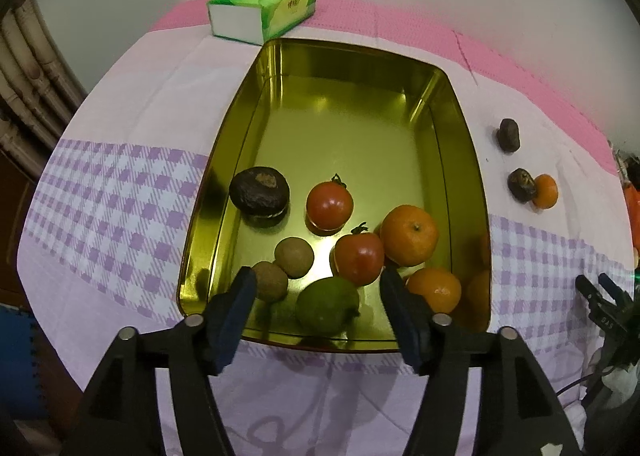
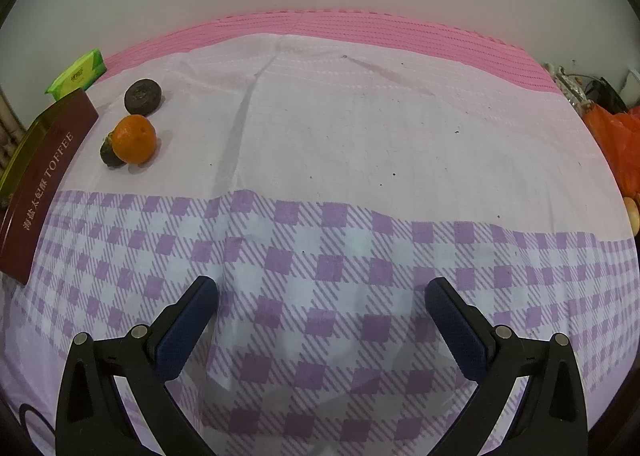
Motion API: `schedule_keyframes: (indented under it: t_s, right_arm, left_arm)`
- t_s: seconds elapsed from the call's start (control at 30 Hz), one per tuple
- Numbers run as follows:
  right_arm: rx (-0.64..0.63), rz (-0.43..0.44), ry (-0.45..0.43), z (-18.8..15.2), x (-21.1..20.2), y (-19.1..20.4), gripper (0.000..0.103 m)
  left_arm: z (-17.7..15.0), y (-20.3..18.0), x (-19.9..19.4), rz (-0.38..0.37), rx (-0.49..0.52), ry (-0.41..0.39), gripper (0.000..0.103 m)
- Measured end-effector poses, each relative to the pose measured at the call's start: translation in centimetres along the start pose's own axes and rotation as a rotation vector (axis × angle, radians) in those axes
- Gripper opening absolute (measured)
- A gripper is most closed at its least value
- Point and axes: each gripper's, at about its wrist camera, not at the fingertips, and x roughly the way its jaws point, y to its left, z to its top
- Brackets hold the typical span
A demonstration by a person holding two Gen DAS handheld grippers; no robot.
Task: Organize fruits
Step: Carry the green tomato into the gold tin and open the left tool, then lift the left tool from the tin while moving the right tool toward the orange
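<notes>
Hovering over the near end of the gold tin (image 1: pixel 460 159), the left gripper (image 1: pixel 318 290) is standing with its jaws parted and nothing pressed between the pads; a green lime (image 1: pixel 328 306) is lying in the gap at lower centre of the left wrist frame, apparently free on the tin floor. Sitting around it in the tin are two tomatoes (image 1: pixel 330 204), two oranges (image 1: pixel 409 235), two small brown round fruits (image 1: pixel 294 257) and a dark flattened fruit (image 1: pixel 260 191). Three pieces are still waiting outside on the checked cloth (image 2: pixel 360 256): in the right wrist frame, a loose orange (image 2: pixel 133 139) is resting at upper left, touching a dark fruit (image 2: pixel 107 153) half hidden behind it, with another dark round fruit (image 2: pixel 143 95) just beyond, nearer the pink band. The right gripper (image 2: pixel 322 294) is hanging wide open and empty above bare cloth at lower centre, so these leftovers are lying up and to the left of it, between it and the tin's maroon outer wall. In the left wrist frame the same three are showing at far right, past the tin's rim. Judging by that, the right hand is looking better placed, needing a reach toward upper left with no wall to cross. Being round, the orange is offering no long axis to align with, though its dark neighbour may be crowding one finger. A green tissue pack (image 1: pixel 264 9) is sitting beyond the tin.
</notes>
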Motion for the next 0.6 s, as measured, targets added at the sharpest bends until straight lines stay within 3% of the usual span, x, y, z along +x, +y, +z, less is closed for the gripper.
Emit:
schedule_keyframes:
  t_s: [0.6]
  right_arm:
    - [-0.002,0.005,0.017,0.2,0.1,-0.1,0.103]
  left_arm:
    - [-0.2,0.6,-3.3,-0.007,0.009,-0.103,0.080]
